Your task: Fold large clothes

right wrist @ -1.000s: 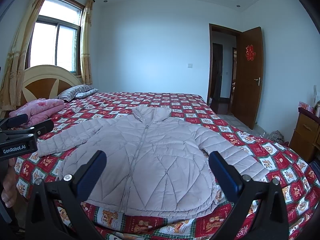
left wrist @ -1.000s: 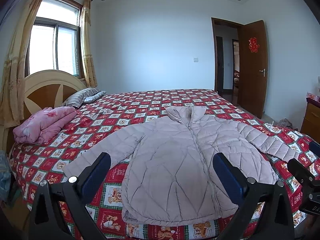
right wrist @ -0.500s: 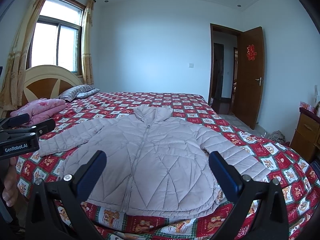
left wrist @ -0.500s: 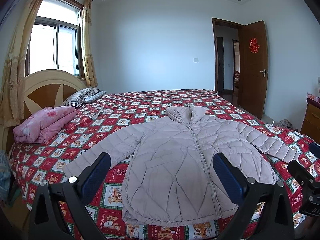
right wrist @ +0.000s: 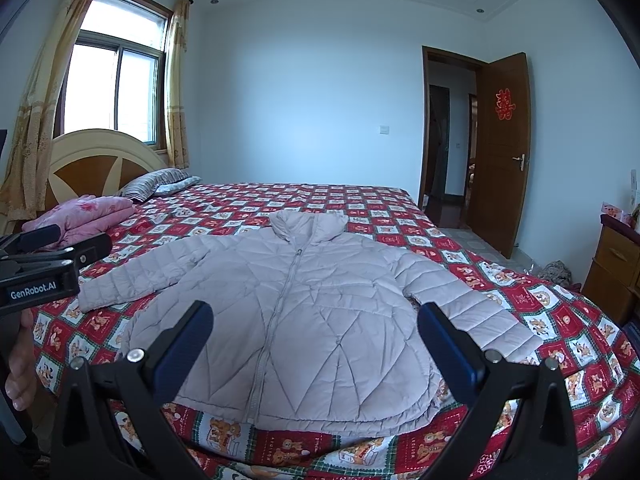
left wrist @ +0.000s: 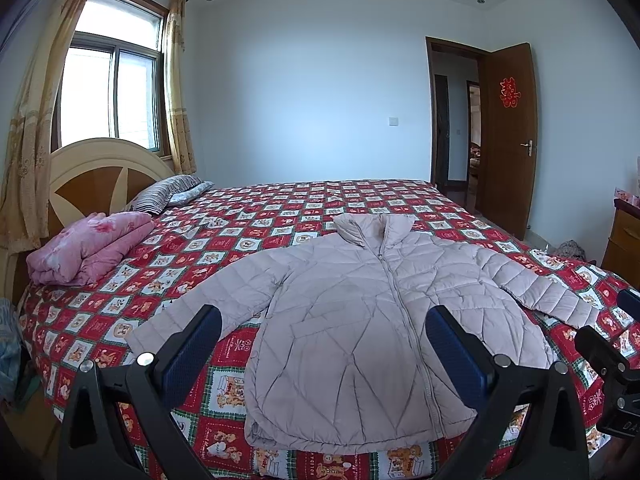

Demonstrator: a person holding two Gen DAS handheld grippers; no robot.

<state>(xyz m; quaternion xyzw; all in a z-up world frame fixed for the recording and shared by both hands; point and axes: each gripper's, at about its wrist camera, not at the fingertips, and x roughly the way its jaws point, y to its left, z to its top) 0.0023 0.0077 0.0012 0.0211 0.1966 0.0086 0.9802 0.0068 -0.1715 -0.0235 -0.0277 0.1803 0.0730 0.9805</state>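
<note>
Jaws wide, clear of jacket [left wrist: 360, 320] hem.

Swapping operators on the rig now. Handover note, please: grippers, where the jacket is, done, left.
Left gripper: open, empty, held short of the bed's near edge.
Right gripper: open, empty, same stance.
Puffer jacket: flat on the checked bedspread, front up, zipped, collar toward the far side, hem at the near edge, both sleeves spread outward.
Folded pink quilt and striped pillow sit by the headboard, apart from the jacket.
Done: jacket laid out; no fold yet.
Left: fold the sleeves in, then the body.
</note>
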